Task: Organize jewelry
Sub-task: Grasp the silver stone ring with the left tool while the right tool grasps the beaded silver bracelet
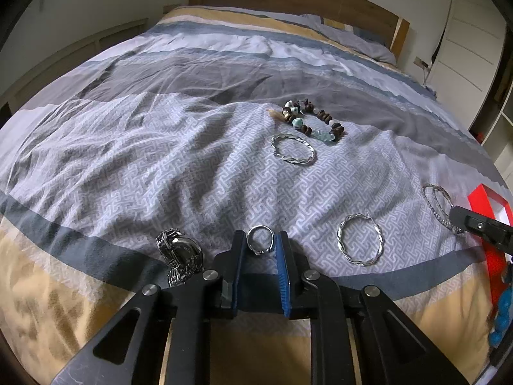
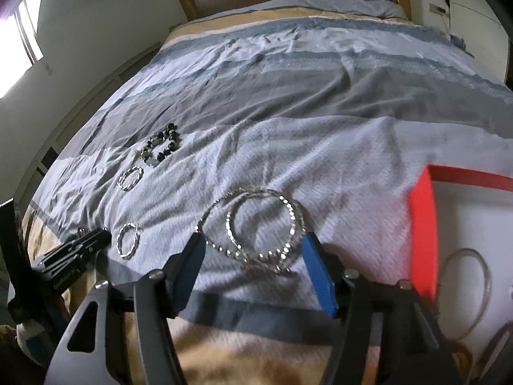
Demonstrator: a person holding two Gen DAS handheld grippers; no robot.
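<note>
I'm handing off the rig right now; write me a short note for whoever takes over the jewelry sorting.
Left gripper: shut on a silver ring at the bed's near edge; watch lies just left of it.
Right gripper: jaws open, with the sparkly bangles between them, not gripped.
Done: one thin bangle lies in the red box at right.
Left on the duvet: two twisted hoops, the bead bracelet, the watch, the sparkly bangles, and the ring now held.
</note>
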